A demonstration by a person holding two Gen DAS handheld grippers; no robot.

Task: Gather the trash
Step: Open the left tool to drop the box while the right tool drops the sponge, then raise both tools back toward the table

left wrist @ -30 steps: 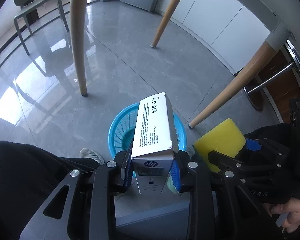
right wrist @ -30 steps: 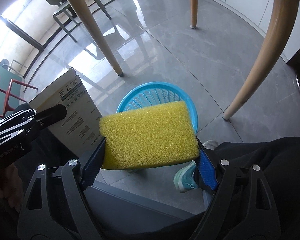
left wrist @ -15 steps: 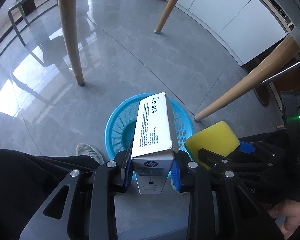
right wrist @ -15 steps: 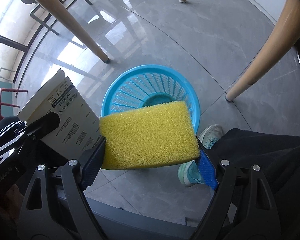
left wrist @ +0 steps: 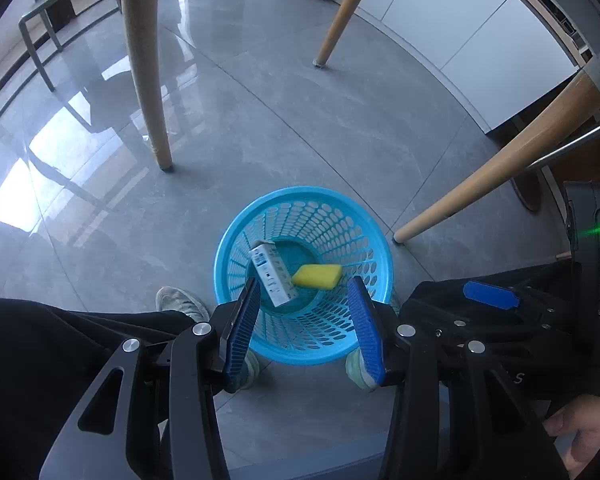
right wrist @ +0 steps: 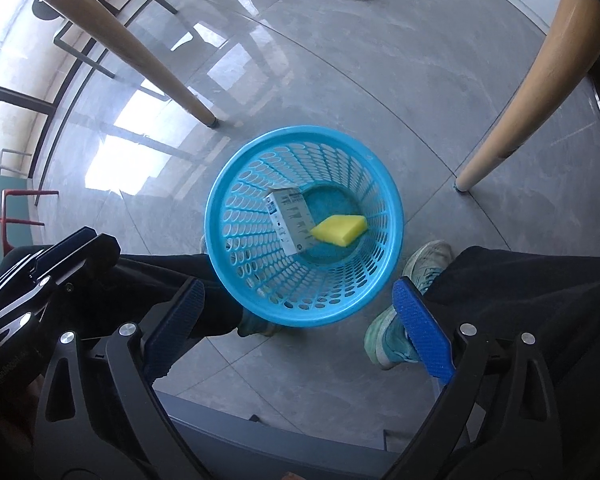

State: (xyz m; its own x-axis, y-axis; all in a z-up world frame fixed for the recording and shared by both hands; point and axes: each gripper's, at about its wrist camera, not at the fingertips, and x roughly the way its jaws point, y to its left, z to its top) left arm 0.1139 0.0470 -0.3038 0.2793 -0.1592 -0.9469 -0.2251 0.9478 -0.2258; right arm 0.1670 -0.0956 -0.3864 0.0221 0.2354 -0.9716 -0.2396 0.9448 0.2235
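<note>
Both grippers parked over blue basket (left wrist: 374, 240) on floor, pointing steeply down for straight drop. Left gripper (left wrist: 306, 326) and right gripper (right wrist: 300, 320) jaws just opened, nothing between. White box (left wrist: 271, 276) leaning on wall, yellow sponge (left wrist: 317, 276) at bottom beside it.

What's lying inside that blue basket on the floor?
Inside the blue basket lie a white printed carton and a yellow sponge, its corner overlapping the carton. Part of the bare bottom shows; whatever lies beneath those two is covered.
</note>
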